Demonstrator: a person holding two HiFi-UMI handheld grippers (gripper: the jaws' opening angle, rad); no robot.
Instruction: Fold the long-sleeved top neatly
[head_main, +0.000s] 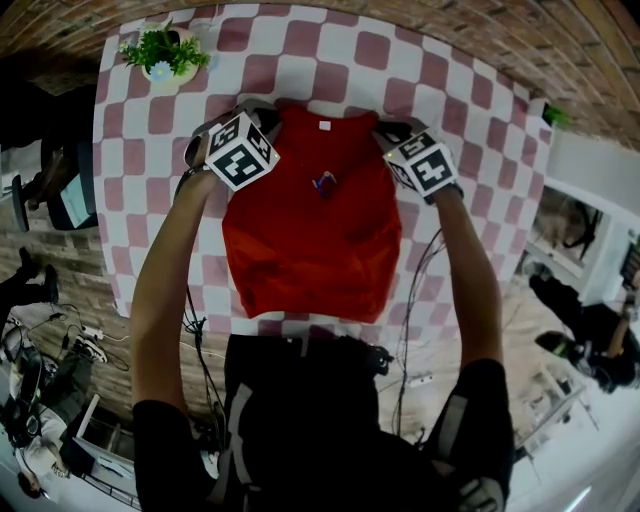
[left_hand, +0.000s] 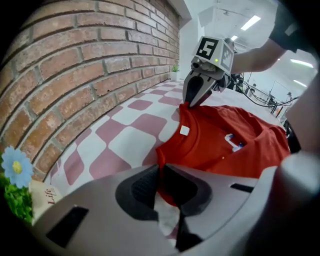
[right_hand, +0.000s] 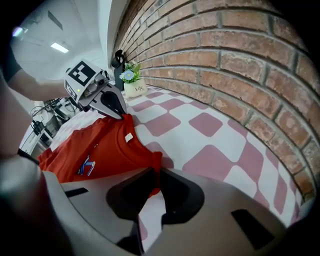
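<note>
**Item 1. Red long-sleeved cotton top (head_main: 310, 230).** It lies flat on the table in front of you, collar towards the brick wall (left_hand: 75, 60) and hem towards your body. No sleeve trails out at either side, so they are probably already folded in, leaving a rough rectangle. The white neck label (left_hand: 184, 131) and the small blue-and-red chest print (head_main: 323, 182) face up.

**Item 2. Your left gripper (left_hand: 162, 185).** Its jaws are clenched on the top's left shoulder corner, with red cloth pinched between the dark pads.

**Item 3. Your right gripper (right_hand: 152, 187).** It has the same grip on the right shoulder corner. Holding both corners at once keeps the collar edge straight. That probably prepares you to carry the upper half down over the hem in one even fold.

**Item 4. Pink-and-white checked tablecloth (head_main: 150, 200).** It lies under the garment.

**Item 5. Small potted green plant with a blue flower (head_main: 165, 55).** It stands at the far left corner, well apart from the top and clear of the fold.

**Caution.** If one corner is lifted ahead of the other, the fold is likely to skew.
</note>
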